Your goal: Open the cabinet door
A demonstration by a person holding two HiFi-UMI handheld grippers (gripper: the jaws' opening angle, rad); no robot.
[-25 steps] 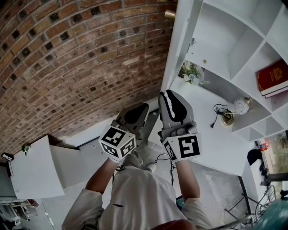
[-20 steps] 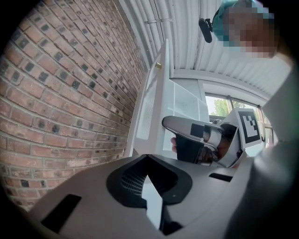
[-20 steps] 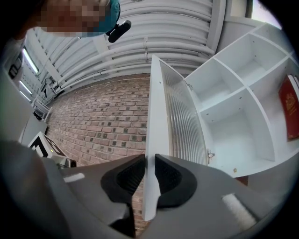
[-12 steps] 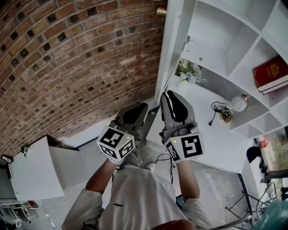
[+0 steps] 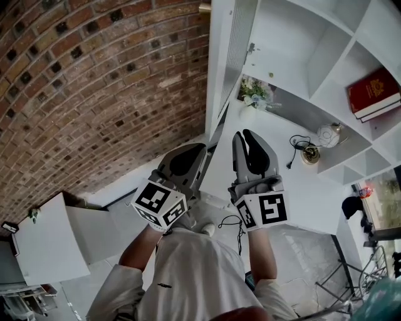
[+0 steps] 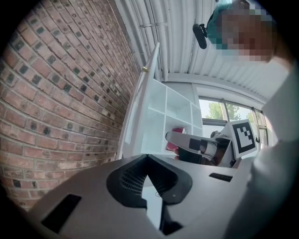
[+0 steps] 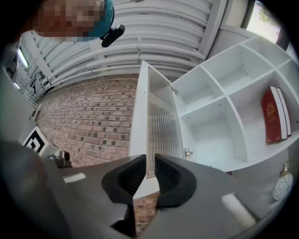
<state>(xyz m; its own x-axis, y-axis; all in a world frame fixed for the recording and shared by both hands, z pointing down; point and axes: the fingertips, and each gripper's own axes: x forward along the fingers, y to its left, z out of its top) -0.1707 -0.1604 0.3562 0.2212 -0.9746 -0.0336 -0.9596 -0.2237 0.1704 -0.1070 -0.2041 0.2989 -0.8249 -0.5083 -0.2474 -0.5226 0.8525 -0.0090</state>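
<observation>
Brick, red-brown, dark-speckled: the brick wall [image 5: 94, 81] fills the left of my head view. To its right is the white cabinet [image 5: 301, 37], all open cubbies.

The cabinet door [image 7: 161, 116] has a white frame and a ribbed glass panel. It stands swung wide, out from the cabinet and towards the brick. From my head view it is nearly edge-on. A small brass knob [image 5: 205, 7] sits on its brick side.

My right hand-held gripper [image 7: 150, 158] faces the lower part of the door's inner side and does not touch it. Its jaws have just been closing and now stand almost together, with a thin slit left and nothing pinched. The ribbed panel shows through the slit, farther off.

My left hand-held gripper [image 6: 147, 158] has its tips pressed together, pinching nothing. It sits just beside the right one, on the brick side, below the door's lower corner in my head view.

In the cubbies:
- a red book [image 5: 374, 94] with pale ones beside it, far right
- flowers [image 5: 254, 94] near the door's foot
- a round white ornament [image 5: 327, 135] on a brass base, with a dark cord trailing
</observation>
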